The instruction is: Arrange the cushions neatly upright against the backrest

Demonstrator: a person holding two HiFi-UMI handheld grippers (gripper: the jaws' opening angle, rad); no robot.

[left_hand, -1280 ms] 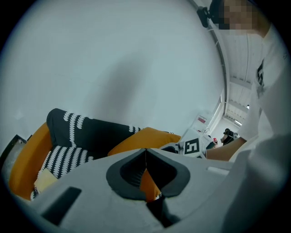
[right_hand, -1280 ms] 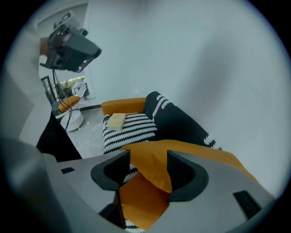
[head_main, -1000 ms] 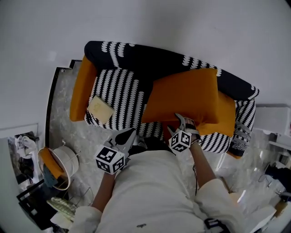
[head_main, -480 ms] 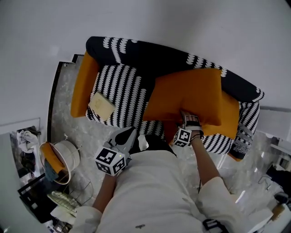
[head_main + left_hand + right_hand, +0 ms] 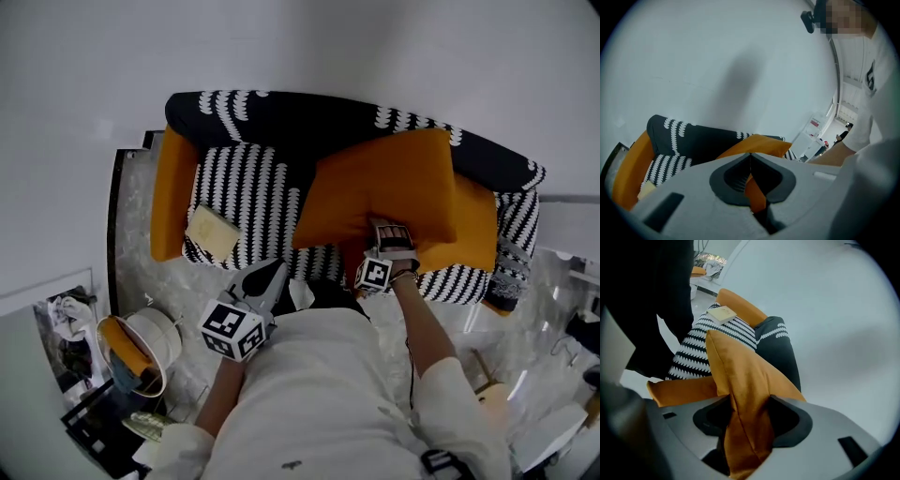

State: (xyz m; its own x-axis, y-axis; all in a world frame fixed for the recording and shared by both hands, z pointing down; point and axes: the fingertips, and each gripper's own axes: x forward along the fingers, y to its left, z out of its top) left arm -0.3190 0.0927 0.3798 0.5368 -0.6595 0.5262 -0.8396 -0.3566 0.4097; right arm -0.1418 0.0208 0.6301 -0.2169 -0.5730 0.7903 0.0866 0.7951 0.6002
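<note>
A large orange cushion (image 5: 384,192) leans tilted over the seat and black backrest (image 5: 309,117) of a black-and-white patterned sofa. My right gripper (image 5: 390,234) is at the cushion's near edge. In the right gripper view the cushion (image 5: 740,376) rises from between the jaws of that gripper (image 5: 747,404). Those jaws have just been closing and now pinch the fabric. My left gripper (image 5: 270,279) hovers off the seat's front edge, apart from the cushion. In the left gripper view the left gripper (image 5: 750,157) has its tips together and holds nothing.
A small beige pad (image 5: 212,231) lies on the striped seat at the left. The orange armrest (image 5: 173,192) closes the sofa's left end. More orange upholstery (image 5: 476,230) shows under the cushion at the right. A white round basket (image 5: 150,345) stands on the floor at the lower left.
My right gripper went forward and down onto the cushion's near edge and closed on the fabric. The left gripper shifted slightly. The cushion stays tilted on the sofa.
</note>
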